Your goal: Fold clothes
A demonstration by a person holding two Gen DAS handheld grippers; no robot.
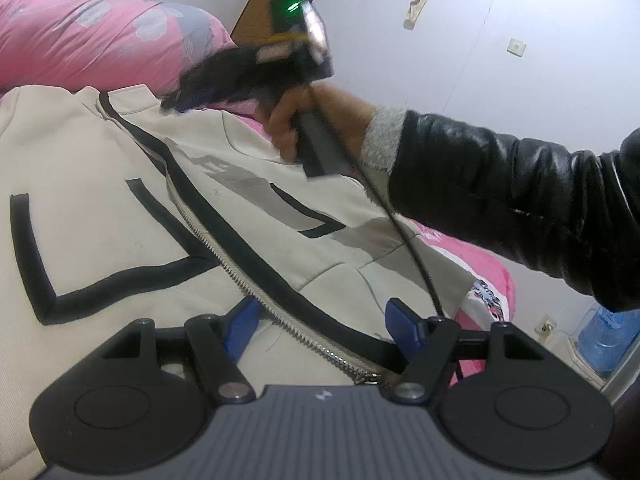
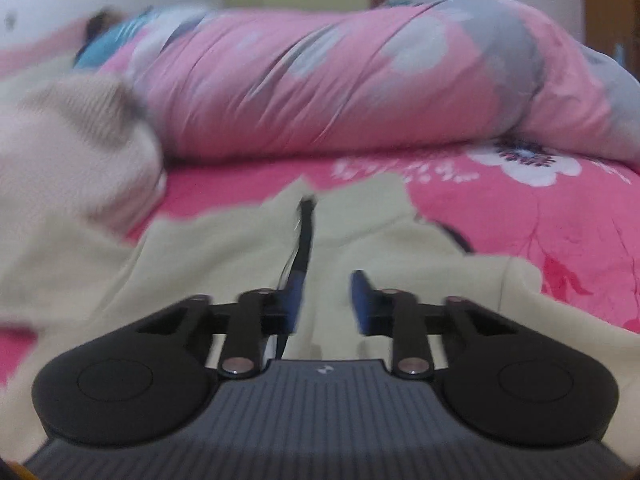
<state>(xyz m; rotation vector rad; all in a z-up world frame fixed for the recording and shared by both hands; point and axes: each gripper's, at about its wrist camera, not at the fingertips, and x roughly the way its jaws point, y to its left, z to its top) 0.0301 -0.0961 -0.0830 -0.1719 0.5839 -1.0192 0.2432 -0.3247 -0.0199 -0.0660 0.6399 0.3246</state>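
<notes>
Two grippers: my left gripper [image 1: 320, 326] gapes astride cream zippered jacket [image 1: 100, 208]; right gripper [image 2: 326, 300] blurred, jaws narrow, grip undeterminable. Beyond it pink floral bedsheet [image 2: 520, 220]; white wall [image 1: 520, 100] ahead of left.

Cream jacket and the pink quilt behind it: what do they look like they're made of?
Cream jacket: looks like a thick, matte knit such as fleece or sweatshirt cotton, going by the fine ribbed texture; black trim bands, and a zipper with shiny metal-looking teeth.
Pink quilt: smooth woven cover with a slight sheen, puffy folds suggesting padded filling. Exact fibre unclear.
</notes>
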